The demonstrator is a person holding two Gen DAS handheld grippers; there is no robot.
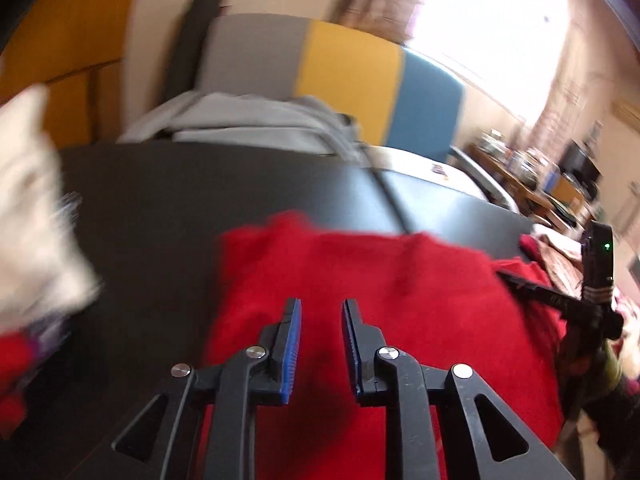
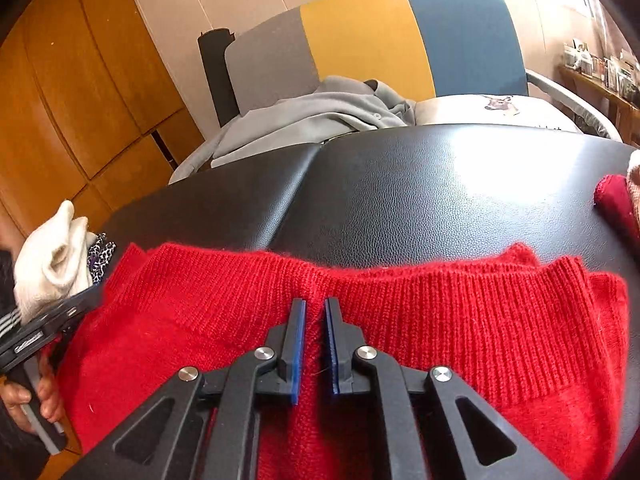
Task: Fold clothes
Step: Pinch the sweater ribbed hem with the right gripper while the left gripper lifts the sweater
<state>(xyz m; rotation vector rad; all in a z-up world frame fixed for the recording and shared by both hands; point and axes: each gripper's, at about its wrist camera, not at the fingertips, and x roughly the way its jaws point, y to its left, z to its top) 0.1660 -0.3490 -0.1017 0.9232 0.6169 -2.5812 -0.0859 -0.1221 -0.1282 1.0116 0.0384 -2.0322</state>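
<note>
On the black padded table [image 2: 400,184]: red sweater [image 2: 400,320], one gripper holding it, the other free.

From the left in the right wrist view: a white garment [image 2: 52,260] lies at the table's left edge, and just below it a hand [image 2: 28,400] holds the left gripper [image 1: 320,344] body beside the sweater. Left gripper jaws stand apart above the red knit, nothing between the blue pads; this view is blurred. The sweater lies flat across the near part of the table, ribbed band facing the far side. The right gripper [image 2: 315,344] is nearly closed, pinching a raised ridge of red knit. Beyond the table, grey clothing [image 2: 312,120] is draped on a grey, yellow and blue chair [image 2: 360,36]. A second red item [image 2: 616,200] sits at the right edge.
</note>
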